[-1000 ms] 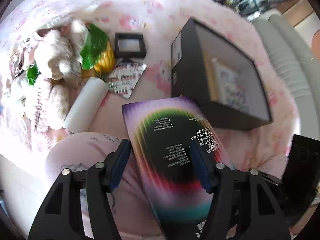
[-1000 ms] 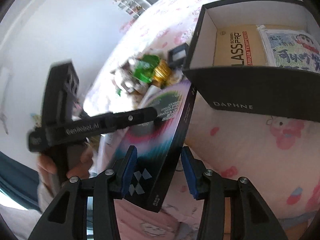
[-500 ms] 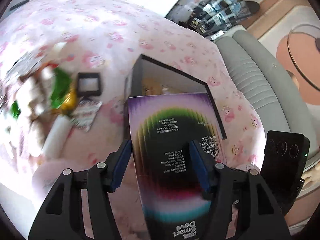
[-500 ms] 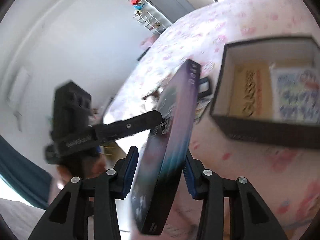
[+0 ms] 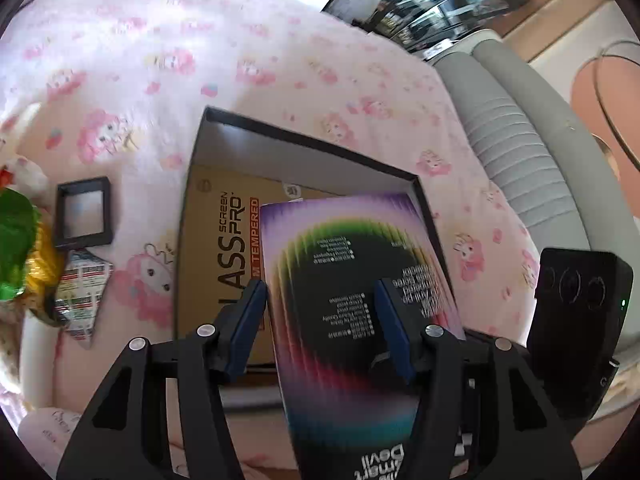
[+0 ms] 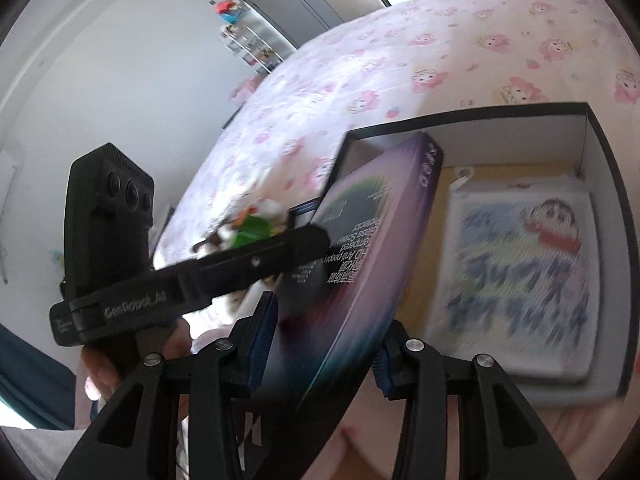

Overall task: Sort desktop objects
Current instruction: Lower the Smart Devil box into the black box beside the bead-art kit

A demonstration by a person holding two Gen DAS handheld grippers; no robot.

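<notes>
A flat purple rainbow-printed screen protector box (image 5: 352,304) is held over the open black storage box (image 5: 280,136). My left gripper (image 5: 320,320) is shut on it, one pad on each face. My right gripper (image 6: 324,340) also grips the same box (image 6: 376,240) by its edge, tilted over the storage box (image 6: 592,128). Inside lie a tan "GLASS PRO" package (image 5: 220,248) and a cartoon-printed packet (image 6: 516,272). The left gripper's body (image 6: 192,292) crosses the right wrist view.
On the pink patterned bedspread (image 5: 160,40), left of the storage box, lie a small black square frame (image 5: 82,212), a printed sachet (image 5: 80,292), a green and gold toy (image 5: 20,252) and a plush. A grey sofa (image 5: 520,140) stands to the right.
Both grippers carried the purple box from beside the storage box up and over its opening. The box tilted from lying low to edge-down above the tan package.
</notes>
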